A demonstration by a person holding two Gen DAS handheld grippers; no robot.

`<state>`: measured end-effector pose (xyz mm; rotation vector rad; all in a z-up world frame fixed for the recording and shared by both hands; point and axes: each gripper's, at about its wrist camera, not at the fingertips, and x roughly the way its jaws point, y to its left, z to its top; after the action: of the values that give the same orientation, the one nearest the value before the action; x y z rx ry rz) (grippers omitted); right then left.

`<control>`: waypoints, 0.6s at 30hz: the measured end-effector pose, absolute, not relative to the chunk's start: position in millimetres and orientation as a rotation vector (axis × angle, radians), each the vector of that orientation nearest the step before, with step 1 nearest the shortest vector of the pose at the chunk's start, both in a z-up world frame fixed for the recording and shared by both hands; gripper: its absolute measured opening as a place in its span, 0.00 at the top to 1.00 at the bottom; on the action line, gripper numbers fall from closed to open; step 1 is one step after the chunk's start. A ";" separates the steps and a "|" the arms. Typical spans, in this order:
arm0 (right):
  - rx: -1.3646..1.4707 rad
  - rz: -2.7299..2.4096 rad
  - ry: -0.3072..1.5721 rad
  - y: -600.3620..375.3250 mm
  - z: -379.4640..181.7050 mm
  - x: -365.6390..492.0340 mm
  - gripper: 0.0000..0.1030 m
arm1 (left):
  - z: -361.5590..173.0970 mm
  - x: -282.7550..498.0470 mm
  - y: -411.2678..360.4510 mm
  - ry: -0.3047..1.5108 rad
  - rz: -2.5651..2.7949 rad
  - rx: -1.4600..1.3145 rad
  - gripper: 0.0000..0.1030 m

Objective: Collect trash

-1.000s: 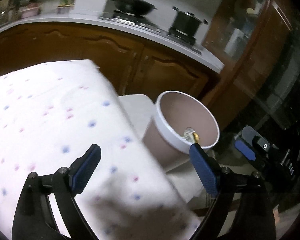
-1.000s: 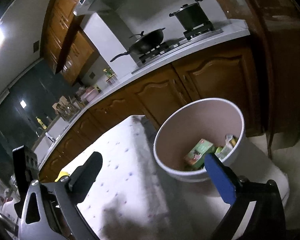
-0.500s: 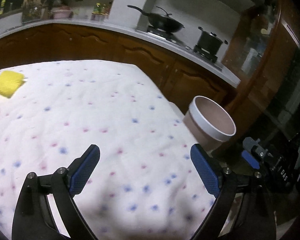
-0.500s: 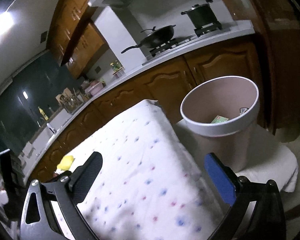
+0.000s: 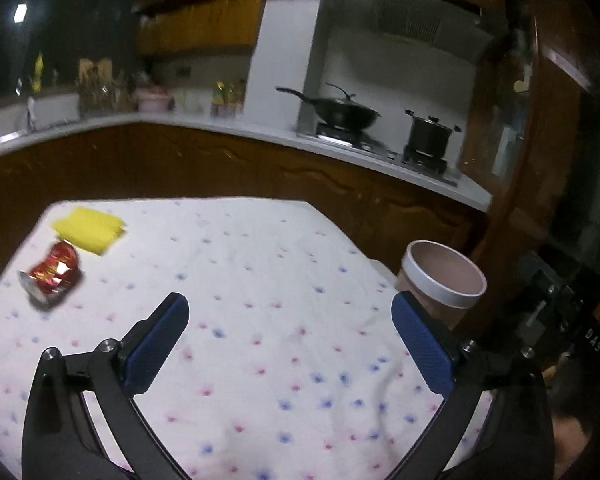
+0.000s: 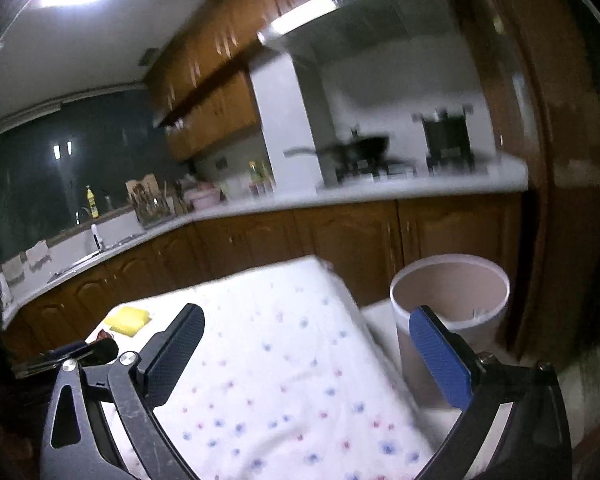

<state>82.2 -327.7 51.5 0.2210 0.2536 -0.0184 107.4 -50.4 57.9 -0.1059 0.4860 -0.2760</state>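
Observation:
A crushed red can [image 5: 54,274] and a yellow sponge-like piece [image 5: 89,230] lie at the far left of the table with the dotted white cloth [image 5: 260,300]. The yellow piece also shows in the right wrist view [image 6: 127,321]. A pink bin with a white rim [image 5: 444,282] stands off the table's right edge; it also shows in the right wrist view [image 6: 450,304]. My left gripper [image 5: 290,338] is open and empty above the cloth. My right gripper [image 6: 308,354] is open and empty above the table's right side, near the bin.
A wooden kitchen counter [image 5: 220,148] runs behind the table, with a wok [image 5: 346,112] and a pot [image 5: 430,134] on the stove. A tall dark wooden cabinet [image 5: 540,140] stands at the right. Part of the right gripper [image 5: 556,312] shows beyond the bin.
Both grippers have pulled back and up from the bin and turned left over the table. The red can and the yellow piece have come into view. Both jaws stay open.

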 end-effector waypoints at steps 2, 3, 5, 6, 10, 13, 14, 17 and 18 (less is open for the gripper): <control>0.190 -0.049 0.229 -317.6 46.0 76.2 0.00 | 52.9 101.8 -47.2 0.479 -0.273 -0.110 0.00; 0.177 -0.058 0.228 -313.7 42.5 75.7 0.00 | 48.8 98.1 -45.3 0.470 -0.269 -0.115 0.00; 0.157 -0.073 0.238 -305.8 26.3 72.7 0.00 | 37.5 89.8 -42.2 0.458 -0.253 -0.119 0.00; 0.155 -0.073 0.243 -304.2 21.4 71.9 0.00 | 33.0 88.4 -42.2 0.458 -0.249 -0.115 0.00; 0.128 -0.071 0.287 -295.0 -2.8 70.6 0.00 | 14.9 82.4 -45.5 0.455 -0.212 -0.068 0.00; 0.121 -0.066 0.293 -293.0 -11.2 66.6 0.00 | 6.7 72.8 -45.9 0.433 -0.183 -0.043 0.00; 0.117 -0.065 0.290 -291.7 -12.9 64.6 0.00 | 4.2 71.0 -46.7 0.430 -0.173 -0.037 0.00; 0.092 -0.063 0.292 -288.3 -16.9 60.5 0.00 | -0.5 67.7 -49.7 0.434 -0.173 -0.025 0.00; 0.084 -0.063 0.297 -287.4 -17.9 60.2 0.00 | -1.2 66.0 -51.2 0.434 -0.166 -0.018 0.00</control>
<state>60.2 -287.4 -17.9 0.0840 0.2974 -0.0626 66.0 -51.2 -1.2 -0.0180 0.4336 -0.1664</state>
